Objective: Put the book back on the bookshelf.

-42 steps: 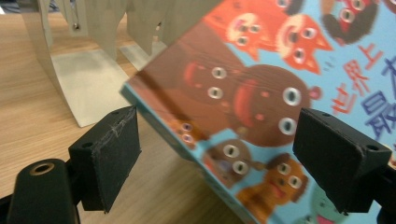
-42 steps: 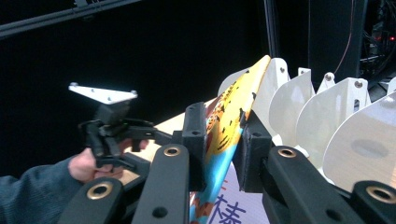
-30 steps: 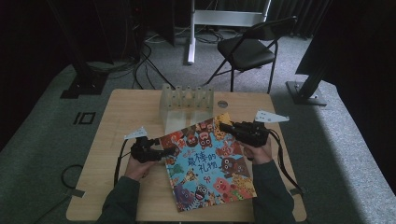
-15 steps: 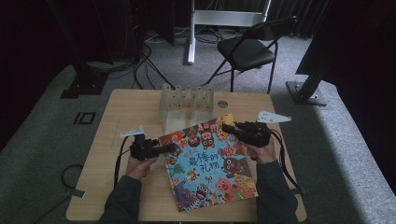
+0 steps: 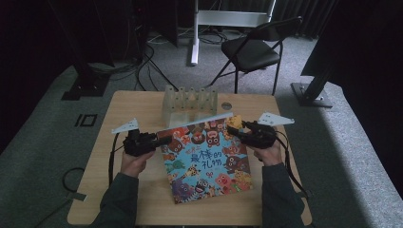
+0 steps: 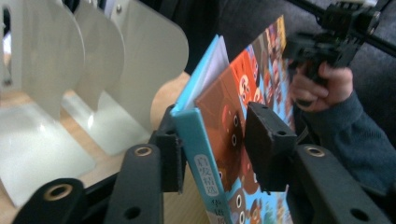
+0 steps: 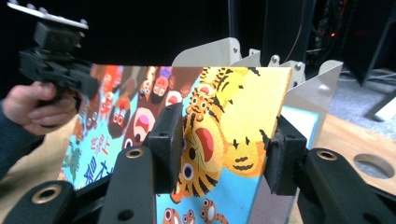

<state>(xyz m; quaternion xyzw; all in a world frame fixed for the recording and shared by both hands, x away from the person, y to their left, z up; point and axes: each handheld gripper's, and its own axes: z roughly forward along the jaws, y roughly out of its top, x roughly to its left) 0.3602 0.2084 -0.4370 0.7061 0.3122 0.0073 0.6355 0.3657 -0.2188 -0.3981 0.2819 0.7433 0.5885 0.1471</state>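
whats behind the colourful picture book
A pale metal divider rack stands just behind the colourful picture book on the wooden table. The book's raised far edge hides the rack's base.

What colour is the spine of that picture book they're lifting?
Light blue, with a small white label bearing dark characters. The book's spine shows best in the left gripper view.

- One picture book [image 5: 205,159] is lying tilted on one wooden table [image 5: 138,107].
- One white divider rack [image 5: 190,102] is standing behind it — two grippers — left [image 5: 159,141], right [image 5: 234,127] — are flanking it.
- One black chair [image 5: 252,50] is standing beyond.
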